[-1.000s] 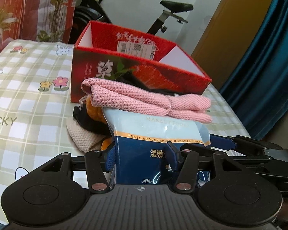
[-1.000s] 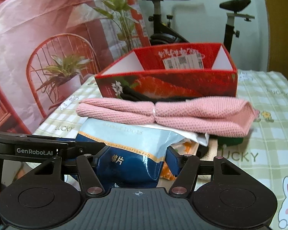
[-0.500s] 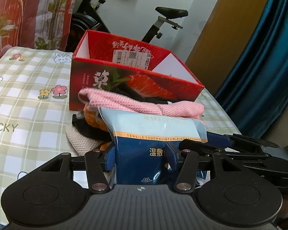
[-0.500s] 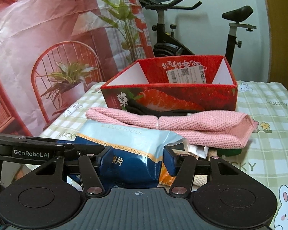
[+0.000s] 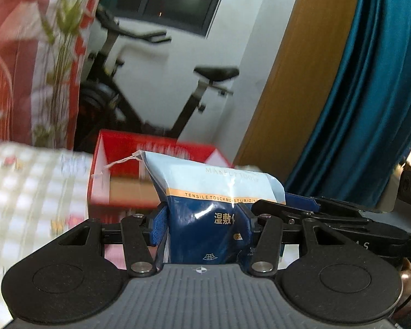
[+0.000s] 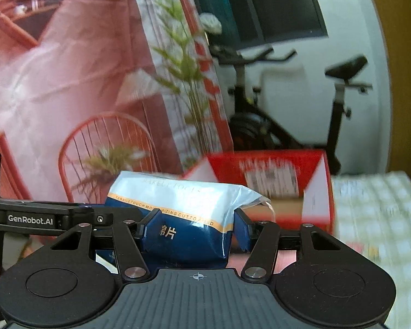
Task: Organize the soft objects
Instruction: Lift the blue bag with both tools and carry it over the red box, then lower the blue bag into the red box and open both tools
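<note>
A blue and white pack of cotton pads (image 5: 213, 186) hangs in the air above the table, gripped from two sides. My left gripper (image 5: 202, 222) is shut on its dark blue lower part. My right gripper (image 6: 194, 227) is shut on the same pack (image 6: 178, 194) from the other side. A thin string trails from the pack's sealed top corner. Beyond it stands the open red cardboard box (image 5: 117, 148), also in the right wrist view (image 6: 274, 161). A blurred pink patch (image 6: 285, 263) shows low behind the fingers; the rest of the soft pile is hidden.
The table wears a green and white checked cloth (image 5: 27, 192), blurred by motion. An exercise bike (image 6: 287, 109) stands behind the box against a white wall. A blue curtain (image 5: 356, 109) hangs at the right, and a printed backdrop with a red chair (image 6: 104, 142) at the left.
Both grippers have risen with the pack held between them. The pink towel that lay across the pack's top is no longer on it, and the box now sits lower in both views.
</note>
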Available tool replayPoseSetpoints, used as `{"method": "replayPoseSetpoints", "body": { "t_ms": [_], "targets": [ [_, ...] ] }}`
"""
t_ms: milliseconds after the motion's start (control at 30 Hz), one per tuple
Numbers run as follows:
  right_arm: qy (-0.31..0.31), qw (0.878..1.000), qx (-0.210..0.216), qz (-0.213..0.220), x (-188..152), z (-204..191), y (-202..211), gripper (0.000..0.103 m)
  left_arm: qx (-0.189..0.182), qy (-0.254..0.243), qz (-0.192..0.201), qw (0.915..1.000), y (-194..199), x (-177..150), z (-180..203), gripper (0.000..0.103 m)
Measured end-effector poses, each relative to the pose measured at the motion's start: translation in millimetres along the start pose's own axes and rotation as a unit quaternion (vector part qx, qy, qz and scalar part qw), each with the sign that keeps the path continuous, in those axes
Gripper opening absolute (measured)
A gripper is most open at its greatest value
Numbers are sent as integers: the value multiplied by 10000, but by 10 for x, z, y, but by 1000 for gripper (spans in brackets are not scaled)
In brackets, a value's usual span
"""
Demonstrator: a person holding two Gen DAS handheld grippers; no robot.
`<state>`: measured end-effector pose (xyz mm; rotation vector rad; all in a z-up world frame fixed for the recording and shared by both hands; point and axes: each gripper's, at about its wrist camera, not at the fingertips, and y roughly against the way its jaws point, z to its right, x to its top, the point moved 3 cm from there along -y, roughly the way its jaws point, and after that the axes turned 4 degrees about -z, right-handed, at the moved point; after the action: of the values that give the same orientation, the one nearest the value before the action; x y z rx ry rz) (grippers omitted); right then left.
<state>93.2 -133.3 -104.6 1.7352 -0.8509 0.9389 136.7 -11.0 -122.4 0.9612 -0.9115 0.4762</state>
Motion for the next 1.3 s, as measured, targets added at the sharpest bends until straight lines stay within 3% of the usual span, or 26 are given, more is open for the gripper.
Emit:
{"method": "replayPoseSetpoints", "body": {
  "t_ms": [167, 400, 633, 767, 933, 1167, 1300],
  "targets": [
    [470, 9987, -101, 178, 416, 188, -306, 54, -34, 43, 45, 10000, -403, 405, -120, 54],
    [521, 9984, -232, 4, 702, 624, -888, 55, -105, 316, -314, 9990, -1093, 670, -318, 54],
    [258, 9977, -333, -529, 563, 1035, -1423, 55, -45, 458, -875, 9951, -1630, 605, -500, 55],
    [-113, 9956, -404, -842, 412, 1240, -1646, 55, -74, 529, -1122, 9922, -1779, 534, -563, 55],
    [-116, 9893, -624, -1313, 268, 1324, -1875, 55, 18, 543, -1410, 9885, -1936, 452, -613, 55],
    [-121, 9812, -852, -1727, 180, 1318, -2028, 55, 264, 493, -1484, 9873, -1967, 431, -694, 55],
    [-135, 9796, -972, -1754, 165, 1339, -2003, 55, 460, 369, -1453, 9876, -1915, 452, -711, 66]
  ]
}}
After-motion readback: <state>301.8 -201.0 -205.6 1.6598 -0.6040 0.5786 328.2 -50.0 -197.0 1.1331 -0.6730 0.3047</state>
